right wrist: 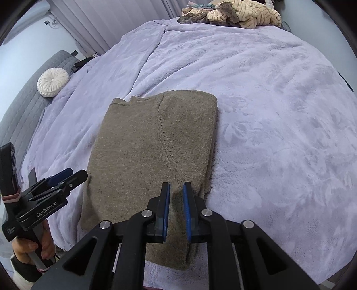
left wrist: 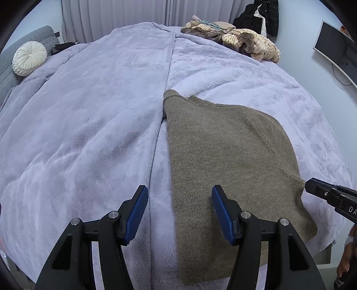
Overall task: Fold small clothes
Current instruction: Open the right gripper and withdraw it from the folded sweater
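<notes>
Your left tool [left wrist: 179, 212] hangs wide and empty over the sweater's [left wrist: 223, 160] left edge on the bed [left wrist: 89, 133]. Your right tool [right wrist: 176, 212] is nearly closed above the sweater's [right wrist: 145, 156] near right edge; whether it pinches fabric is unclear. Next fold likely needs that corner gripped.

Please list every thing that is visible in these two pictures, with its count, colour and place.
sweater: 1, brown, folded, near edge of bed
blanket: 1, lilac, covers bed
clothes pile: 1, beige and brown, far corner
cushion: 1, white, round, at headboard
headboard: 1, grey, left
jacket: 1, black, on far wall
monitor: 1, right wall
left tool: open, above sweater's left edge
right tool: nearly shut, empty, above sweater
</notes>
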`<state>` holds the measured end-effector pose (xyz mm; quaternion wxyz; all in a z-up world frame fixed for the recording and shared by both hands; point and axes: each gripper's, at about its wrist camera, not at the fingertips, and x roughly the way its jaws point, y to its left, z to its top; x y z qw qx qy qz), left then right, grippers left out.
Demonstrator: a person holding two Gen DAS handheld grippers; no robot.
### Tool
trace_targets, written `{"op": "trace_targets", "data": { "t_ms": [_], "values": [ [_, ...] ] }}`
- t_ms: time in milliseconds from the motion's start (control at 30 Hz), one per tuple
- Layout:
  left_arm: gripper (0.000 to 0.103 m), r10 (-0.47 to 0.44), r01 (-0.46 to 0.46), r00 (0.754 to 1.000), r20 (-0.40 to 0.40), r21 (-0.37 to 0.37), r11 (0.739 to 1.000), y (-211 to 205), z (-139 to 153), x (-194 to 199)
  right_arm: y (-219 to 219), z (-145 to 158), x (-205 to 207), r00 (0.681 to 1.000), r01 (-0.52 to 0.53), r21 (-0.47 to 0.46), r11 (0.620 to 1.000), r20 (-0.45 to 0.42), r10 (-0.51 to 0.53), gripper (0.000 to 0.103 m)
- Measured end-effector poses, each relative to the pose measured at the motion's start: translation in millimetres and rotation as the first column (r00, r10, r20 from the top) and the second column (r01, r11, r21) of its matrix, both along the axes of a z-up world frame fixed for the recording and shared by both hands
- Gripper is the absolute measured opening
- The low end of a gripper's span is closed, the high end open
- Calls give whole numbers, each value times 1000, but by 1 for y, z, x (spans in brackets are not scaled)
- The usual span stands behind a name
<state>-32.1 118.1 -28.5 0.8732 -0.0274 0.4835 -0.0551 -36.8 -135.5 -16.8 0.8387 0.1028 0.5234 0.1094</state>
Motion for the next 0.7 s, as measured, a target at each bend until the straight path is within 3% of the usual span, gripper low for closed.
{"op": "trace_targets", "data": {
  "t_ms": [67,133,167,200,267,367,400,433,467,700],
  "values": [
    [61,0,0,1000,10,2,1000,-2,4,2,7,4,5,1000,0,-32,999,1,0,18],
    [61,-2,2,1000,17,8,1000,-4,8,3,12,4,10,1000,-1,-53,999,-15,0,36],
    [61,-3,2,1000,16,11,1000,-6,9,3,15,4,12,1000,-4,-67,998,-24,2,53],
    [61,-1,1,1000,14,12,1000,-6,9,4,18,3,14,1000,-8,-85,996,-30,5,61],
    [61,6,-6,1000,6,13,1000,-7,9,4,25,5,15,1000,-16,-123,992,-24,13,62],
    [61,13,-13,1000,1,25,1000,-7,9,4,32,7,17,1000,-12,-160,987,-22,9,74],
    [69,14,-14,1000,-1,31,999,-7,9,4,34,8,17,1000,-10,-171,985,-17,7,79],
    [91,17,-17,1000,1,35,999,-7,8,4,36,10,16,1000,-9,-180,984,-10,7,80],
    [98,25,-25,1000,14,38,999,-6,9,2,37,11,16,1000,-7,-190,982,-5,6,80],
    [100,55,-55,998,17,25,998,-3,10,0,36,13,16,1000,23,-181,983,-12,-25,94]
  ]
}}
